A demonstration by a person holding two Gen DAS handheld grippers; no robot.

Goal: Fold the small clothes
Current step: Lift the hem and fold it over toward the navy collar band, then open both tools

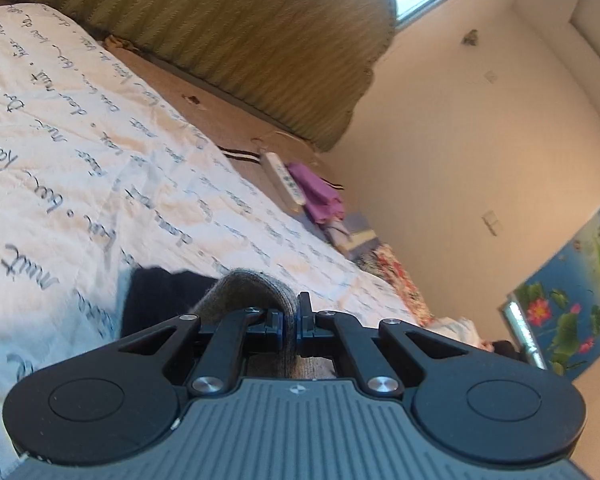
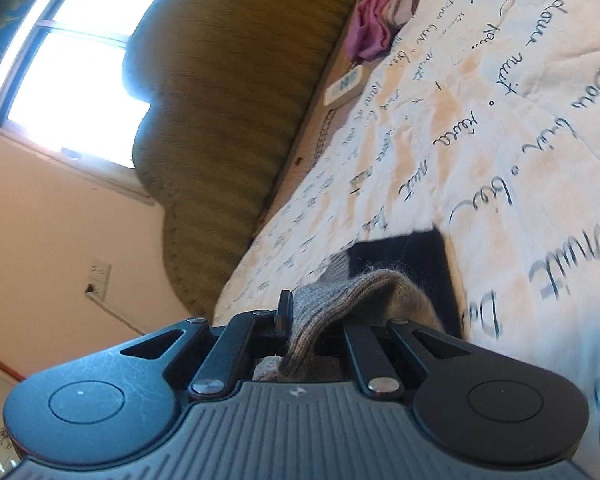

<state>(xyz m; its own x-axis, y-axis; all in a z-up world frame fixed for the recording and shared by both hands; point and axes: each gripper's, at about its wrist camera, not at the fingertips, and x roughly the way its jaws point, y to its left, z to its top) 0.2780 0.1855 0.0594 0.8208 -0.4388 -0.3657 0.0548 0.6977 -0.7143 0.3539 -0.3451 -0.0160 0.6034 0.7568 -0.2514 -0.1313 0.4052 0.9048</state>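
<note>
A grey knitted sock point(image 1: 244, 292) is pinched at both ends: the left gripper point(image 1: 291, 322) has its jaws clamped on one edge, and the right gripper point(image 2: 300, 320) grips the other, its jaws closed on the ribbed knit point(image 2: 340, 304). The sock is held up above the bedspread point(image 1: 80, 128) with printed script. A dark folded cloth point(image 2: 404, 256) lies flat on the bedspread just beyond the sock, which suggests one piece may already be finished. The sock itself looks mid-fold, draped but not yet laid down. A purple garment point(image 1: 320, 192) near the bed's far edge seems left to do.
</note>
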